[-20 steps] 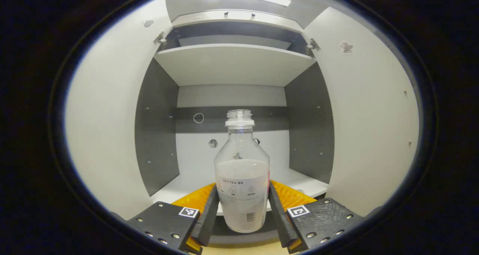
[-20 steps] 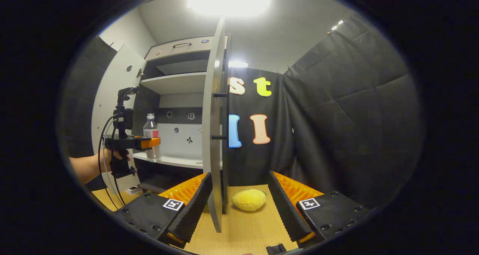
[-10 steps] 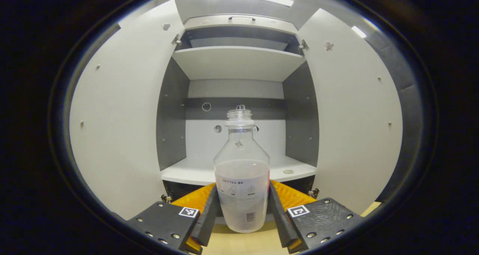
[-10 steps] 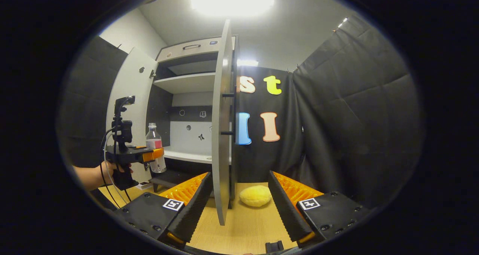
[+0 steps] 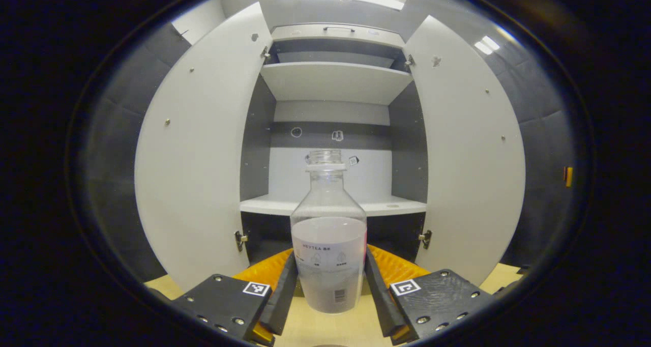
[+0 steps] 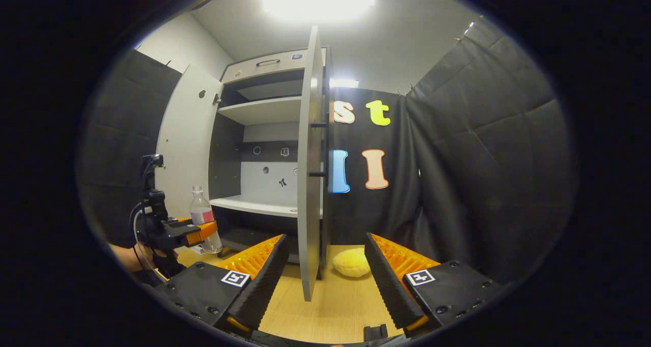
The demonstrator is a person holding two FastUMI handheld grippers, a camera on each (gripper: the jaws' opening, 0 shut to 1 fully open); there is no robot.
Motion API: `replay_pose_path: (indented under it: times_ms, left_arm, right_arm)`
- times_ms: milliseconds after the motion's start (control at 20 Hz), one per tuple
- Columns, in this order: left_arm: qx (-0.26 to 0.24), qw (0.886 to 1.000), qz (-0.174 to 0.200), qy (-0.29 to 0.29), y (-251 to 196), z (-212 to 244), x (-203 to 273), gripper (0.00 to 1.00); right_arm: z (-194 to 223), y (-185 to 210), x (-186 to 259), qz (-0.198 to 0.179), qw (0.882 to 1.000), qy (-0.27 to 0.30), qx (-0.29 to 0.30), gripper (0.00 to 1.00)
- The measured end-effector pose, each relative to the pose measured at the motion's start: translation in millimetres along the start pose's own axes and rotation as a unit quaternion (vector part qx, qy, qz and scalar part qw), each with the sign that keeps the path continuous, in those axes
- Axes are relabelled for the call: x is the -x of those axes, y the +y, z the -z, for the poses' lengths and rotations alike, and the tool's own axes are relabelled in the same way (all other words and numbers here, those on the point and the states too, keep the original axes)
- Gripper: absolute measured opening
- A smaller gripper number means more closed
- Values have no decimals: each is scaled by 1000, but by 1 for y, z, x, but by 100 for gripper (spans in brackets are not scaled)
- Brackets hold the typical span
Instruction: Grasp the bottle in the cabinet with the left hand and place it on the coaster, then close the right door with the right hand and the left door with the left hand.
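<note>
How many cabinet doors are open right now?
2. The left door swings out left of the shelves; the right door swings out right, seen edge-on in the right gripper view. Both still need closing.

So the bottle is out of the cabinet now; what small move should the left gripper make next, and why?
Probably lower it toward the table and look for the coaster. The left gripper is shut on the bottle, which hangs in front of the open cabinet, above the table. I cannot see the coaster here.
</note>
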State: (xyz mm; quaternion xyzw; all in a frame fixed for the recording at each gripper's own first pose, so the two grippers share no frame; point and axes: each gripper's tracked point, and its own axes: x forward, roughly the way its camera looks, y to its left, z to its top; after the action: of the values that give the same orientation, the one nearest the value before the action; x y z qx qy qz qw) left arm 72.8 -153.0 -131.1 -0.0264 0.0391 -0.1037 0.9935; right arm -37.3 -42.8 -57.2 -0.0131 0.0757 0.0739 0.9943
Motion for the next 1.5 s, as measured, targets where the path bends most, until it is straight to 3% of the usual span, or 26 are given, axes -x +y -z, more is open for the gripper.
replay_pose_path:
  times_ms: [500, 1150, 1250, 1500]
  left_arm:
    - [10, 999, -18, 34, 8, 85, 38, 71]
    - [-25, 994, -16, 109, -6, 189, 58, 71]
    - [-29, 993, -23, 113, -5, 195, 63, 71]
    - [-22, 992, -38, 121, -2, 199, 64, 72]
  right_arm:
    - [6, 29, -4, -38, 999, 12, 12, 92]
    - [14, 18, 2, -24, 999, 26, 20, 96]
    - [14, 16, 1, -24, 999, 26, 19, 92]
    - [14, 17, -3, -29, 999, 29, 14, 96]
